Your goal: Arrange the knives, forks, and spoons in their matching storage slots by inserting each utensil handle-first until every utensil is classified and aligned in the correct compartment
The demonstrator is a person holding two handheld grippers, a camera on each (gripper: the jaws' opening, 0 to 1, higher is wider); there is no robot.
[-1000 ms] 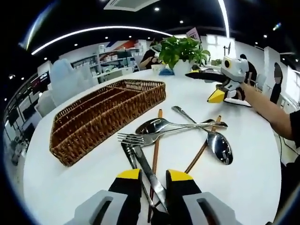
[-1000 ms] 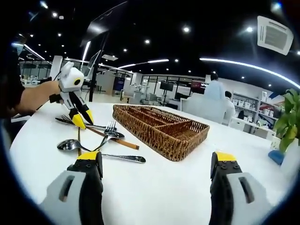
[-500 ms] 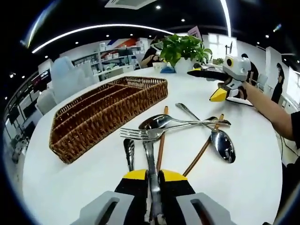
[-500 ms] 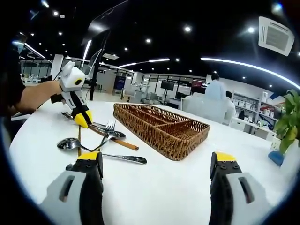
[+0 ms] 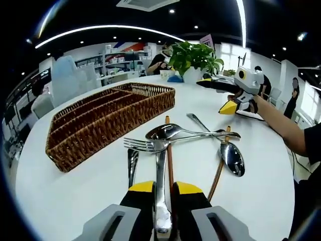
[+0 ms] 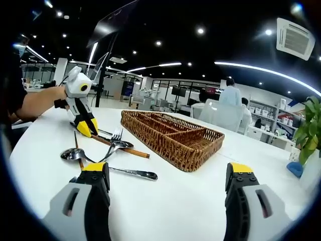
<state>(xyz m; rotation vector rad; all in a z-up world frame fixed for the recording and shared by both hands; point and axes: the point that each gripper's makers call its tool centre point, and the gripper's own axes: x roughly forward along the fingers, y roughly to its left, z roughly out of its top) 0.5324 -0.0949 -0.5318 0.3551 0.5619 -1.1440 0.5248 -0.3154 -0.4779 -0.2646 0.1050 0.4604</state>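
Note:
My left gripper (image 5: 163,187) is shut on a flat steel utensil (image 5: 160,201) that looks like a knife; its far end runs under a fork (image 5: 138,144). Beyond lie a steel spoon (image 5: 163,132), another spoon (image 5: 231,158) and two wooden handles (image 5: 169,155). The empty wicker tray (image 5: 100,120) with long compartments stands to the left. The same gripper (image 6: 86,128) appears at the pile in the right gripper view, near the fork (image 6: 117,135). My right gripper (image 6: 168,173) is open with nothing in it, facing the tray (image 6: 173,133), and appears again (image 5: 223,95) beyond the pile.
The round white table (image 5: 75,201) curves away on all sides. A potted plant (image 5: 193,55) stands at its far edge behind the tray. A person's sleeve and hand (image 5: 281,125) reach in from the right. People and desks fill the room behind.
My left gripper's jaws were apart around the steel utensil and have closed on it. The right gripper has barely moved.

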